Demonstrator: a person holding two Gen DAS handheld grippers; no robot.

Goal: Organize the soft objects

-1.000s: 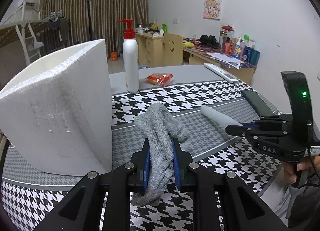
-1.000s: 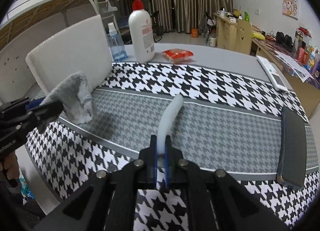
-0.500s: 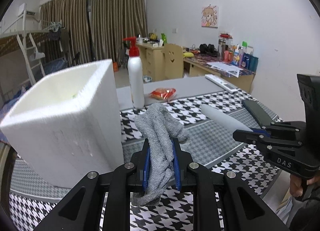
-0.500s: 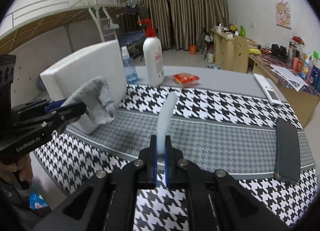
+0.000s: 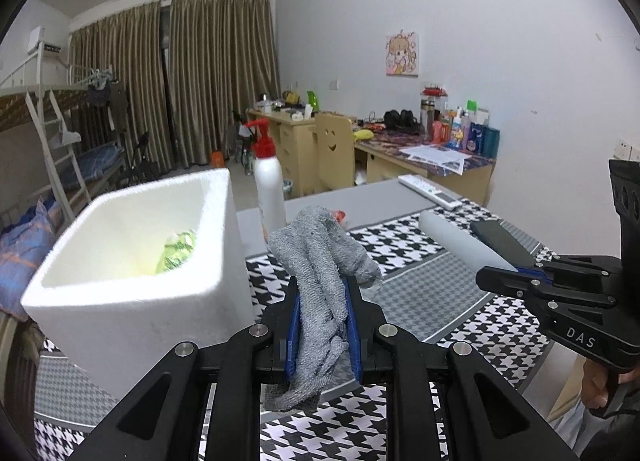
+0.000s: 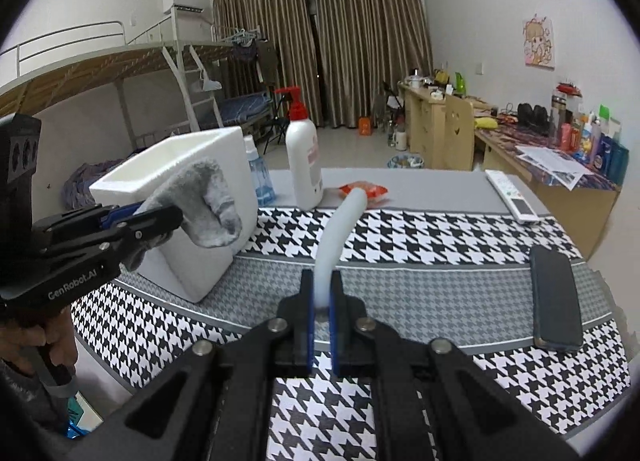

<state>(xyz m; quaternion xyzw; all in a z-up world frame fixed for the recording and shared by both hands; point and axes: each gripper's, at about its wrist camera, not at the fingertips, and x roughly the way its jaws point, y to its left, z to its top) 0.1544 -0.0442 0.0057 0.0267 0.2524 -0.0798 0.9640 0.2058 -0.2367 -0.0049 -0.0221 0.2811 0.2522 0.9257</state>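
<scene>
Grey and fuzzy, the sock [image 5: 320,285] hangs in the left gripper [image 5: 322,325], whose blue pads are clamped on its middle so both ends flop free. It is up in the air just beside the foam box [image 5: 132,261], which stands at the left edge of the table [image 6: 440,273]. The box is open on top and something green [image 5: 178,251] already lies inside, so it looks like the place where soft things go. Holding the sock high probably helps it clear the box wall. The right gripper [image 6: 321,301] is squeezed tight on one end of a pale soft tube [image 6: 340,229], which bends up and away over the middle of the table. It is held off the cloth too, likely waiting for its turn at the box. A hand [image 6: 36,345] holds the left gripper's handle at the near left edge. White letters on the left gripper read "GenRobot.AI", and the right one says "DAS". A pump bottle [image 6: 304,165] with a red top stands toward the far left of the table with a small blue spray bottle [image 6: 258,177] beside it; its red label is too small to read. A dark phone [image 6: 554,301] lies near the right edge and a white remote [image 6: 512,195] at the far right corner.
</scene>
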